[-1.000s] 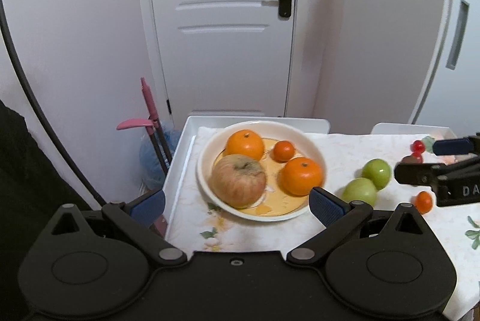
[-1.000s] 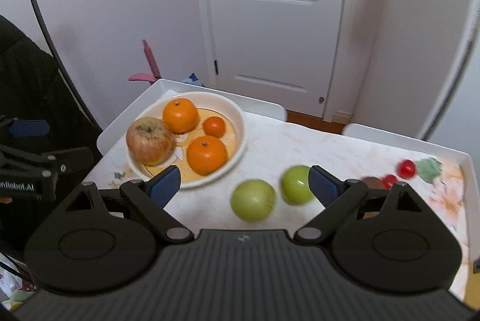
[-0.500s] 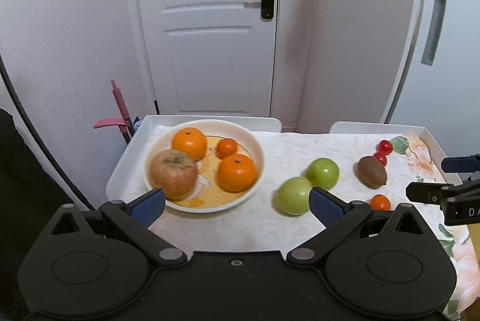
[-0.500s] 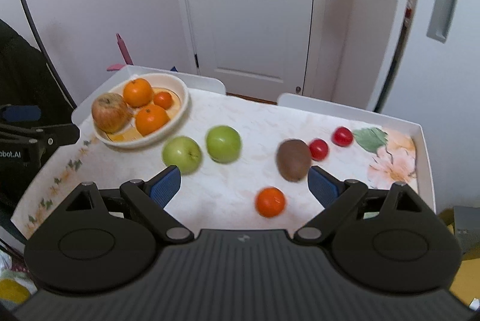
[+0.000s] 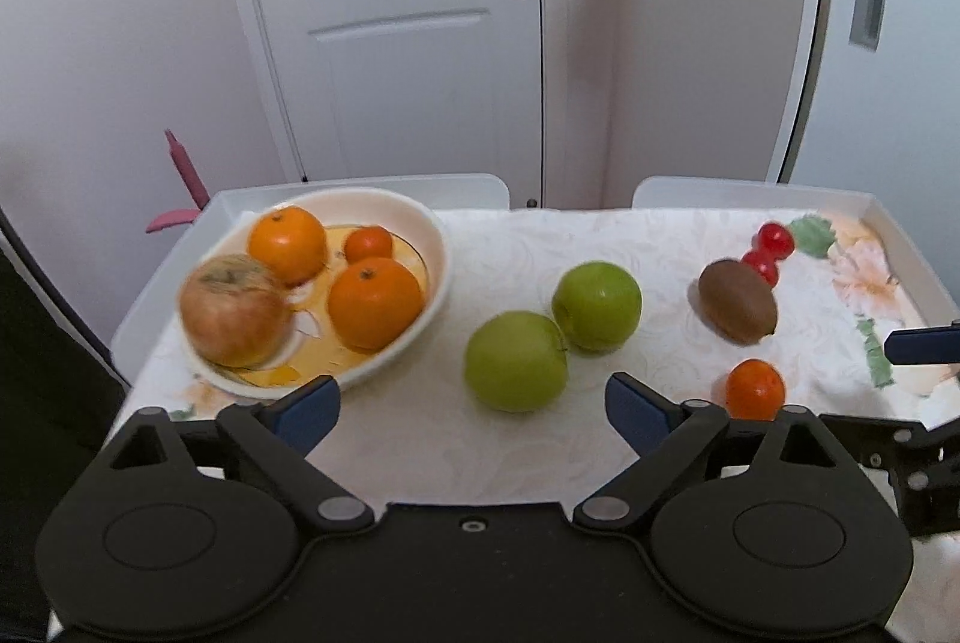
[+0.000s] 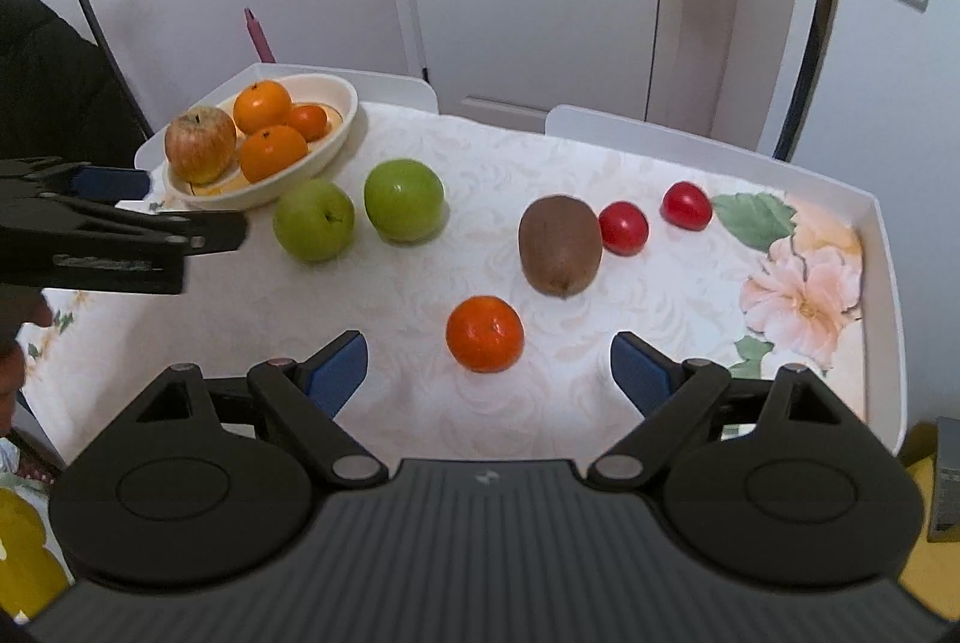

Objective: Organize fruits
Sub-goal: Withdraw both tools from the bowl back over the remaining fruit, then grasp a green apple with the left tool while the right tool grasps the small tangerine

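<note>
My left gripper (image 5: 473, 406) has its jaws closing, nothing between them yet, with 1 of 2 green apples (image 5: 516, 361) just ahead. My right gripper (image 6: 489, 373) stands wide and empty behind a small orange (image 6: 485, 334). The bowl (image 5: 435, 277) of oranges and an apple sits at the worktop's (image 6: 420, 295) far left corner; kiwi (image 6: 560, 245) and 2 tomatoes (image 6: 624, 228) lie toward the right edge.

I'm looking over my left gripper (image 5: 474, 412): matte black linkage arms with silver pivot screws and blue pads. My right gripper (image 6: 489, 370) is showing the same build, its black housing ribbed with a small pale logo.
</note>
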The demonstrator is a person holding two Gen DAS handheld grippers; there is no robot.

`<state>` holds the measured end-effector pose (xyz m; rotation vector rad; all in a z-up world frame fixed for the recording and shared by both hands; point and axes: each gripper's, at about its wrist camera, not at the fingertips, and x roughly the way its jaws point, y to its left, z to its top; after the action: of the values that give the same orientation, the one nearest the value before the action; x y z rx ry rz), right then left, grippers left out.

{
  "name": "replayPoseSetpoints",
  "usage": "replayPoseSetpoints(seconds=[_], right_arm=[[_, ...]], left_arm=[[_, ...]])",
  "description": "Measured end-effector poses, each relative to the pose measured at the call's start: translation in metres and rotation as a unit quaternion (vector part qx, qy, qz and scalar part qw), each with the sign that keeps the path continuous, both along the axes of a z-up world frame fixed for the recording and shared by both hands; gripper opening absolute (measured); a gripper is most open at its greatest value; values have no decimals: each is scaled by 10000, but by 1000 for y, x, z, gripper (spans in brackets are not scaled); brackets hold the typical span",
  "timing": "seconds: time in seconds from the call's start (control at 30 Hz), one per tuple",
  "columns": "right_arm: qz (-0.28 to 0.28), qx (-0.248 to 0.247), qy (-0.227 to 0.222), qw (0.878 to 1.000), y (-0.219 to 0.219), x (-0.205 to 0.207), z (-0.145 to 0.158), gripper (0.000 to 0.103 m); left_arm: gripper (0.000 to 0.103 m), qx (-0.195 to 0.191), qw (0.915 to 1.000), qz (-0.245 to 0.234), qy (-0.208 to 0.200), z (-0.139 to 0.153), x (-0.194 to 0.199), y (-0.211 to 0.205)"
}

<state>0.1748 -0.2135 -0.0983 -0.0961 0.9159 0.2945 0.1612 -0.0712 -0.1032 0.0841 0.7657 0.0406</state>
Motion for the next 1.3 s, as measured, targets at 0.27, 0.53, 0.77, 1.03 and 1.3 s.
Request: replayPoseSetpoints(seconds=[0.27,0.53,0.77,1.03,1.3], right_arm=[[193,86,73,9997,-3,14,-29,95],[244,166,103,9995,-2,23,-42,87],[236,241,131,9993,2,30,-49,82],[277,248,163,9992,8,37,-52,78],[325,184,197,9991,12,40,-55,73]], left_arm=[[88,158,9999,42,22,-30,29,-15],[77,251,9996,27,131,-53,53,-17],[61,191,9996,-68,174,-59,58,-16],[60,220,9995,-147,188,-58,52,-18],[60,192,9994,-163,221,-56,44,-15]])
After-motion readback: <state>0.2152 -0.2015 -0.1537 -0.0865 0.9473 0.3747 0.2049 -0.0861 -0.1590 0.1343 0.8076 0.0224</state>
